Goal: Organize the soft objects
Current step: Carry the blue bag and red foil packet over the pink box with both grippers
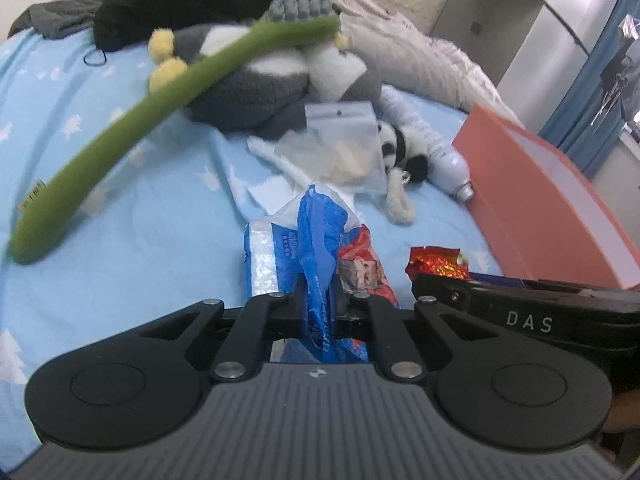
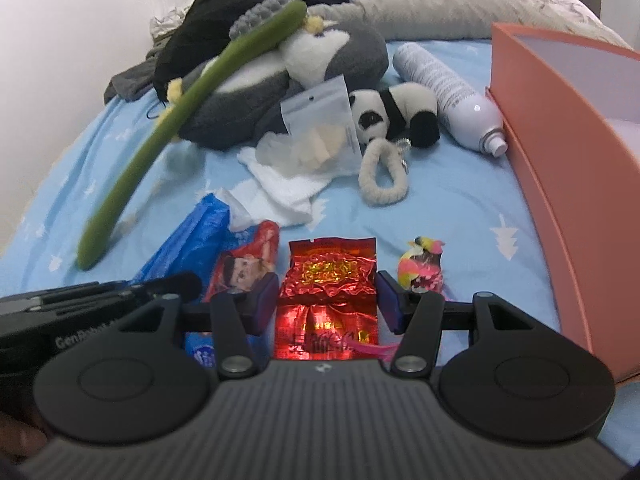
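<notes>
Between right gripper [image 2: 326,300] fingers: red packet [image 2: 330,280].

Bed w/ blue sheet [image 1: 120,208], white wall [image 2: 80,20], blue curtain [image 1: 580,92].

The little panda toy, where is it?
In the right wrist view the panda toy lies mid-bed, between the clear packet and white spray bottle.

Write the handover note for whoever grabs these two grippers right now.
Left gripper: shut on the blue tissue pack, just above the bedsheet.
Right gripper: open, straddling the red foil packet, not gripping.
Orange box is at the right; nothing visibly in it.
Left out on the bed: panda plush, grey plush, green plush toothbrush, scrunchie, white cloth.
</notes>
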Motion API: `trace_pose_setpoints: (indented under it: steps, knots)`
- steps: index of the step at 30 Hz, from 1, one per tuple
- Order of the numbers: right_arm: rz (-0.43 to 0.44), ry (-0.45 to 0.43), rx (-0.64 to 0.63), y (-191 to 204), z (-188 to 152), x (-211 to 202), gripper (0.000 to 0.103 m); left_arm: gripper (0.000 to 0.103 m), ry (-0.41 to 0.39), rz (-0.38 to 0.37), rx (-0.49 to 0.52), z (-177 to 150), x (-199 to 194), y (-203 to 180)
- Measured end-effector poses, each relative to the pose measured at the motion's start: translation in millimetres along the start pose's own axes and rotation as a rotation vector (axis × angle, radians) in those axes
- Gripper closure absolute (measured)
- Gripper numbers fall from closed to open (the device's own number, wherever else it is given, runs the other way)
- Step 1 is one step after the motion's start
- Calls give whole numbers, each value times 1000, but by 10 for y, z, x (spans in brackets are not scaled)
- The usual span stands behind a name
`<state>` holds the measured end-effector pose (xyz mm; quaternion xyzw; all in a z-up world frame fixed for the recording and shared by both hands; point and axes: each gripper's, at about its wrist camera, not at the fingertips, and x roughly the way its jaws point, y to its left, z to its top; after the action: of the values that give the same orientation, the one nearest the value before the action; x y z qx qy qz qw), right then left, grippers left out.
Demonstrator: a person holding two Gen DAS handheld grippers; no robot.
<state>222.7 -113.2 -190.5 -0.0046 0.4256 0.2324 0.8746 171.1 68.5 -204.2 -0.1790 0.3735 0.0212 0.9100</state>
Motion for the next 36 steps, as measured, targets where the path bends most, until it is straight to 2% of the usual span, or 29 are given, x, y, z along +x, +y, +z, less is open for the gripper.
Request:
trace_pose_setpoints:
  steps: [21, 36]
  knots:
    - [24, -148, 7, 123, 204, -830, 47, 93, -115, -16, 14, 280, -788, -224]
    - [-32, -323, -2, -148, 735, -1431, 47, 93, -237, -141, 96, 906, -1033, -869]
